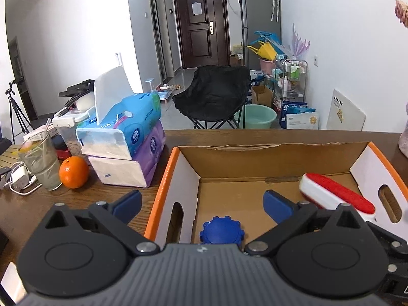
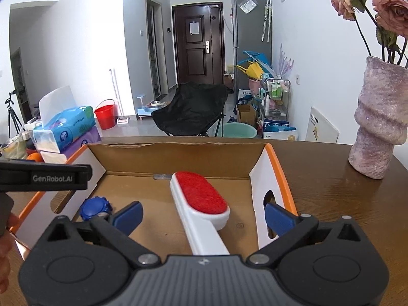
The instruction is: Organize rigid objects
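A cardboard box (image 1: 176, 160) with an orange rim and white end walls stands open on the brown table. On its floor lie a blue ribbed cap (image 1: 220, 230) near the left wall and a white lint brush with a red pad (image 1: 336, 195) on the right. My left gripper (image 1: 202, 200) is open above the cap; its left finger hangs outside the box's left wall, and neither pad touches the cap. My right gripper (image 2: 204, 211) is open astride the lint brush (image 2: 201, 199), whose handle runs back under it, clear of both pads. The blue cap (image 2: 95, 207) shows left of it.
Stacked tissue packs (image 1: 132, 137), an orange (image 1: 74, 172) and a glass of water (image 1: 40, 163) stand left of the box. A pink vase with flowers (image 2: 377, 117) stands to its right. The left gripper's black casing (image 2: 46, 176) and a hand (image 2: 6, 242) sit at the right wrist view's left edge.
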